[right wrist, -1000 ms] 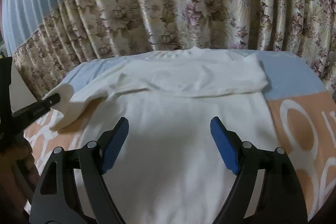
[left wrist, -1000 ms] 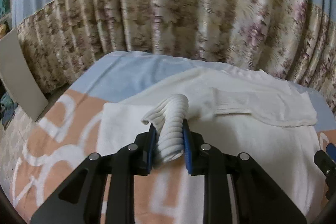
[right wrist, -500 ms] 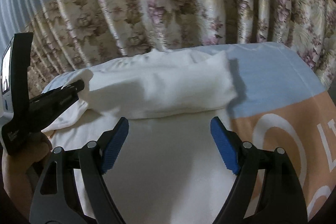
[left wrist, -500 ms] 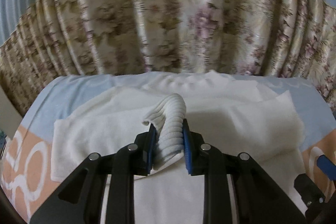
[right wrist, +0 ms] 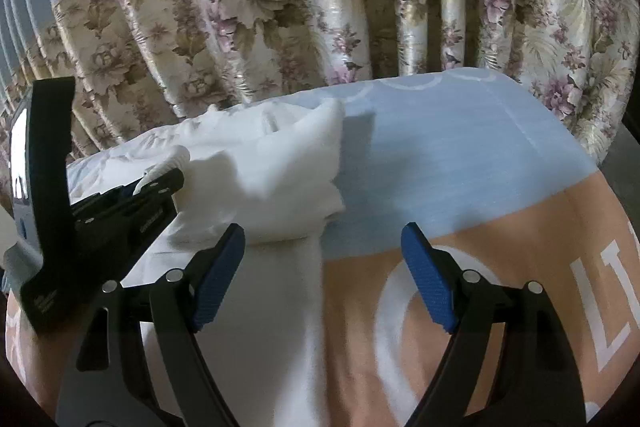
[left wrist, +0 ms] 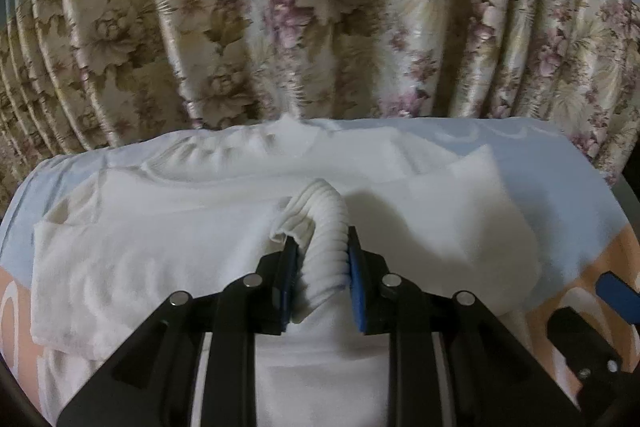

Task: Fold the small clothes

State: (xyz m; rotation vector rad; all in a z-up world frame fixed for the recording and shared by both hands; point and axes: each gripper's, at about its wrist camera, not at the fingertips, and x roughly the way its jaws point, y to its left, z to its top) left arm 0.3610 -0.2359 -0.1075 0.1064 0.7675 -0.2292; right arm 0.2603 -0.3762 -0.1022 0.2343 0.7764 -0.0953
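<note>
Sweater cuff (left wrist: pixel 326 227) clamped in left claw (left wrist: pixel 322 279).

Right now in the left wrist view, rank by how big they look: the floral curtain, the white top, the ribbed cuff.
1. Floral pleated curtain, filling the upper half.
2. White knit top spread on the blue-and-peach cloth.
3. Ribbed white cuff in the left tongs, smallest despite being nearest.

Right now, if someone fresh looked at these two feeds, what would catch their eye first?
First, the left gripper, shut on the ribbed cuff of the white garment, low in the middle of the left wrist view. Next, the flowered curtain fills the whole background behind the blue and peach cover. The right gripper hangs open and empty at the garment's right edge.
</note>
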